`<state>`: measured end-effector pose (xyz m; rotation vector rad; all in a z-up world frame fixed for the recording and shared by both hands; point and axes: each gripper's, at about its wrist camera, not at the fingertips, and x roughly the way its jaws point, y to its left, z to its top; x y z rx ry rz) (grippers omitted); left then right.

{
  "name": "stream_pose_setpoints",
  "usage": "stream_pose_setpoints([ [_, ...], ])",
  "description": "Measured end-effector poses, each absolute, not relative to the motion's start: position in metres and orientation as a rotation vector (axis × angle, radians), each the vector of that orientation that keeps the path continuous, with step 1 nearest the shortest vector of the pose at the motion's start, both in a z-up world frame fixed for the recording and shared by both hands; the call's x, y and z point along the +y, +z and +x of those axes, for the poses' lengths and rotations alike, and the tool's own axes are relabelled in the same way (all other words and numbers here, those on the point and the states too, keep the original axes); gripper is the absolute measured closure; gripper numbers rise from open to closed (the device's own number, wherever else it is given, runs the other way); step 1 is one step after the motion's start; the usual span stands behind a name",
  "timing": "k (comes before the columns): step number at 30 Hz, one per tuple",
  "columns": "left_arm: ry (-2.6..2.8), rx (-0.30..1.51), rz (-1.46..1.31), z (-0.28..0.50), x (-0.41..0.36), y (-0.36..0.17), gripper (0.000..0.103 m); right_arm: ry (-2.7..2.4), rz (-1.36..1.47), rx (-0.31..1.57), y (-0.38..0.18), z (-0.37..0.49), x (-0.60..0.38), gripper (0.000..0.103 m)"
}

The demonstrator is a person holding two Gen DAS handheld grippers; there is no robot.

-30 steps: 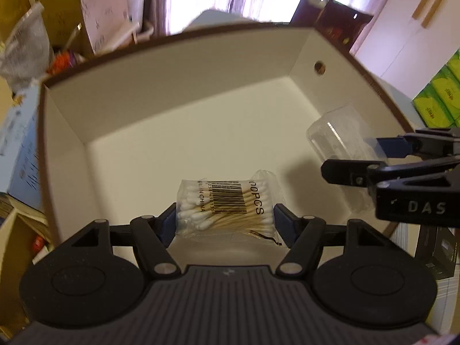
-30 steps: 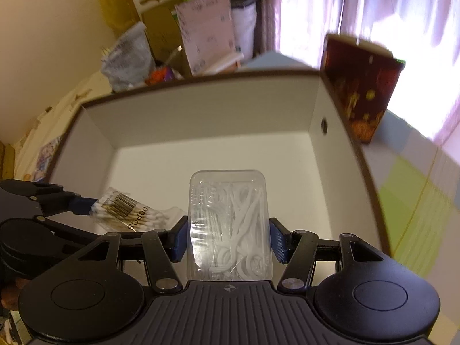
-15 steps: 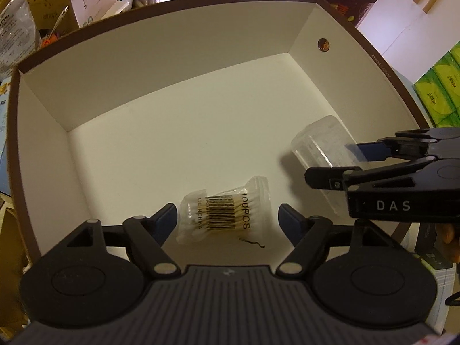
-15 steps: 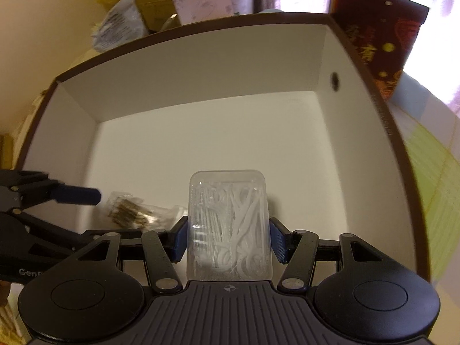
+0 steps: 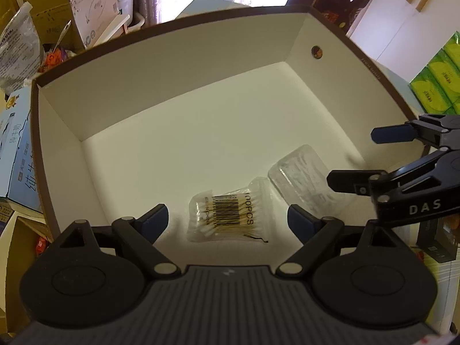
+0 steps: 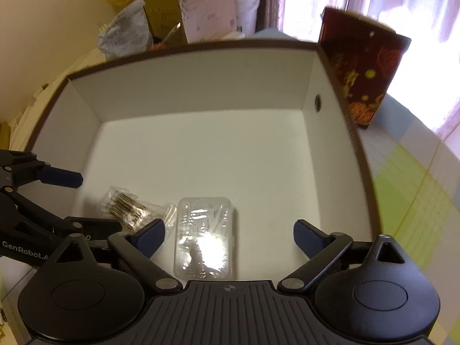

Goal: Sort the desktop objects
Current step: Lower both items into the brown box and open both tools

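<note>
Both grippers over a brown-rimmed box (image 5: 184,92) with a white inside, and both with jaws spread wide, pinching nothing.

Left gripper (image 5: 227,218): blue-padded fingers (image 5: 155,215) apart on either side of a clear packet of cotton swabs (image 5: 227,215), neither pad touching it. Packet flat on the box floor near the front edge, barcode up, "100PCS" printed along 1 end.

Right gripper (image 6: 230,234): fingers likewise parted above a clear plastic case (image 6: 205,237) of white floss picks. Case flat on the floor, closer to the left pad than to the right one, glare on its lid.

Packet and case side by side in the front part of the box, just beside each other; contact between them not clear. In the right wrist view, swab packet (image 6: 129,207) left of the case, with the left gripper's dark fingers (image 6: 61,176) reaching in over the box's left wall. In the left wrist view, the right gripper (image 5: 362,158) over the right wall.

Rest of the box floor bare. 1 round hole (image 5: 317,51) in the right wall. Dark red patterned carton (image 6: 365,74) standing just outside the far right corner.
</note>
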<state>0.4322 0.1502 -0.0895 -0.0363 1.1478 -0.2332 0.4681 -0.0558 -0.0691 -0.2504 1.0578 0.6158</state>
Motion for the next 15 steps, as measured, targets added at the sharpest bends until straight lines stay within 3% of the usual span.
stream_pose_setpoints([
  [15,-0.224,1.052,-0.024,0.403,0.140,-0.049,0.016,0.603,-0.195,0.957,-0.037,0.444,-0.064,0.002],
])
